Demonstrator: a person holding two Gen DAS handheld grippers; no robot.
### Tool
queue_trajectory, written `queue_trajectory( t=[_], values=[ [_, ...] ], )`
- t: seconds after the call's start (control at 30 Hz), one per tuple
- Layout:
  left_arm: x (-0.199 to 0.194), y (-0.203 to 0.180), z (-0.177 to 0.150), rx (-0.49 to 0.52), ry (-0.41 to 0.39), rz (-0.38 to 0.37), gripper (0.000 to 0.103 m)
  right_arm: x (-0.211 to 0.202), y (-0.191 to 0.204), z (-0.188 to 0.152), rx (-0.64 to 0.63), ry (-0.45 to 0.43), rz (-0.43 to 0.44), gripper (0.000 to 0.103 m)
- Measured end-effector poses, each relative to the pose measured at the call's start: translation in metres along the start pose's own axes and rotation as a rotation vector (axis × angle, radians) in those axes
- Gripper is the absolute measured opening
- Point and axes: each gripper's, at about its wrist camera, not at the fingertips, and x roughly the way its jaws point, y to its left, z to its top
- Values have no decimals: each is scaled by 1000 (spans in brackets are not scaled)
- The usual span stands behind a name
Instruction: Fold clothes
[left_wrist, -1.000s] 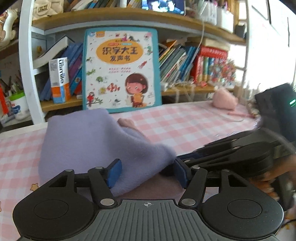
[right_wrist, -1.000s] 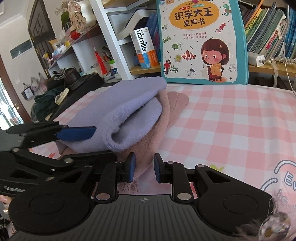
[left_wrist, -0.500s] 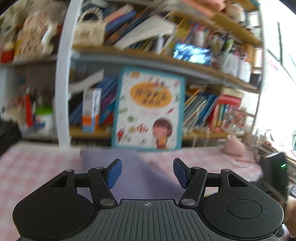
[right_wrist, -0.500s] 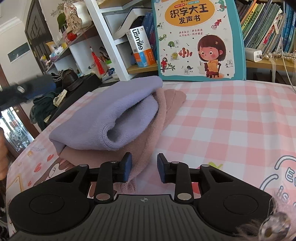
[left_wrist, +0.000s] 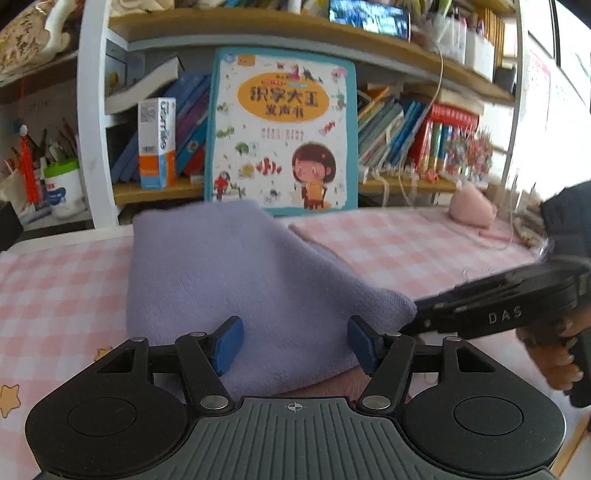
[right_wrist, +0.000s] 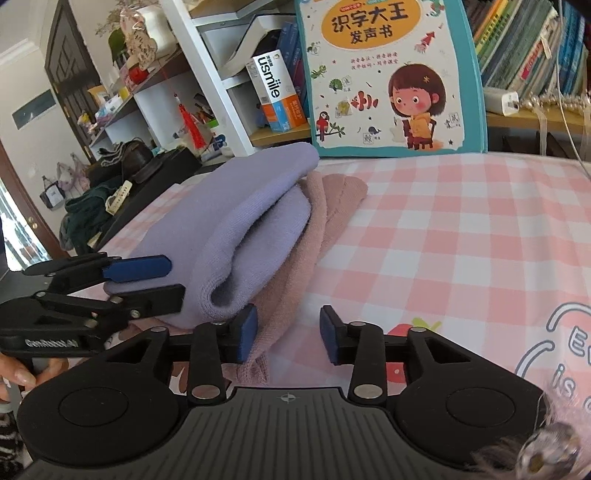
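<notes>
Your lilac cloth (right_wrist: 236, 221) sits folded into a thick roll on top of the pink garment (right_wrist: 325, 206), which shows along its edge from 12 to 5 o'clock in the right wrist view. Both rest on the pink checked tablecloth (right_wrist: 461, 236), in the left half of that view. The fold looks nearly done; you seem to be at the tidying stage, judging by the rounded, doubled edge at the near end.

Your left gripper (right_wrist: 142, 280) comes in from 9 o'clock in the right wrist view, its fingers parted around the near end of the lilac roll without pinching it. Your right gripper (right_wrist: 288, 334) is also spread wide and holds nothing; its left fingertip (right_wrist: 246, 332) lies just beside the pink hem at 6 o'clock of the pile.

Next, you will likely need to catch the loose pink hem, or press the roll flat. Pinch one layer only, since the soft knit may drag the lilac piece askew.

Behind the pile, a children's book (right_wrist: 391, 70) leans on the shelf (left_wrist: 155, 190). In the left wrist view, at 9 o'clock, a white tub with a green rim (left_wrist: 62, 184) holds pens or pencils; exactly which is too blurred to tell.
</notes>
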Motion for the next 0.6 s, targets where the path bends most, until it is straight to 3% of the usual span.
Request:
queue_trajectory(
  t=[0.13,0.23,0.43,0.6],
  values=[
    [-16,12,7,12,-79,39,68,-1,-4,1,37,8,38,44],
    [-22,23,10,21,-95,54,69,-8,-8,3,68,5,91,47],
    [-20,46,7,-1,-88,20,70,-26,-26,10,234,-80,258,61],
    [-11,54,6,-32,-102,-40,70,-18,-34,15,368,-88,317,61]
  ],
)
